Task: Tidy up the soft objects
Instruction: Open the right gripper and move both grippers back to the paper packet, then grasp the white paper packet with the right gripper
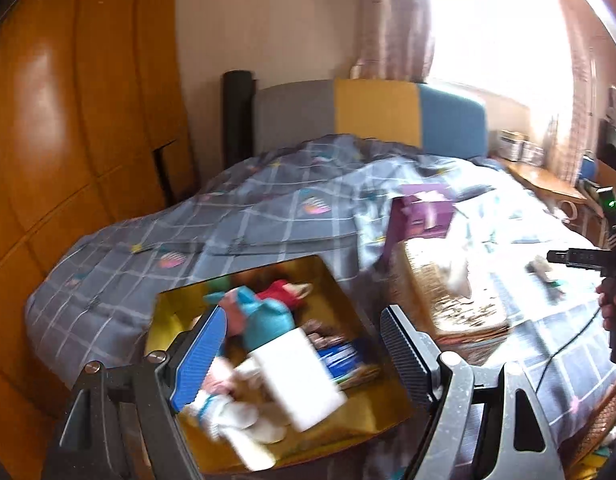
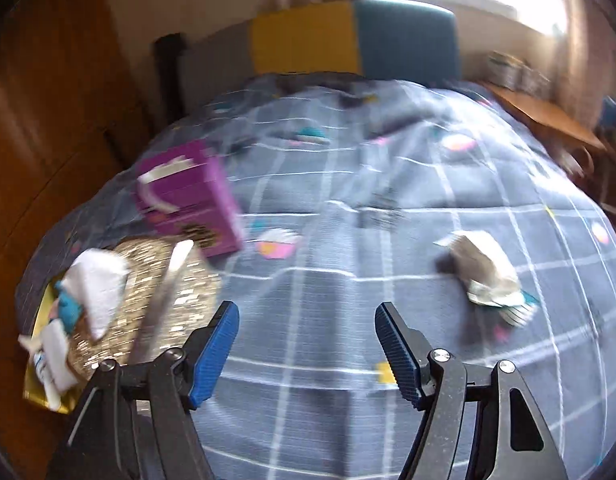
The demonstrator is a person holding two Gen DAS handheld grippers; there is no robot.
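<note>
I judge the sorting well along but not finished. Under my left hand-held gripper (image 1: 304, 350) the gold box (image 1: 336, 284) already holds a heap of soft things, a teal plush (image 1: 264, 316) and white socks (image 1: 236, 416) among them; its jaws stand apart, gripping nothing, though blur makes the white piece between them hard to read. My right hand-held gripper (image 2: 307, 354) hangs over the bed (image 2: 328, 240) with jaws wide and only quilt between them. One grey crumpled sock (image 2: 482, 270) lies loose on the quilt at about two o'clock from that gripper, well apart from the box. A white cloth (image 2: 98, 280) sits on the glittery box (image 2: 164, 284) at ten o'clock, beside a purple box (image 2: 188, 196). Those two look left to collect.
</note>
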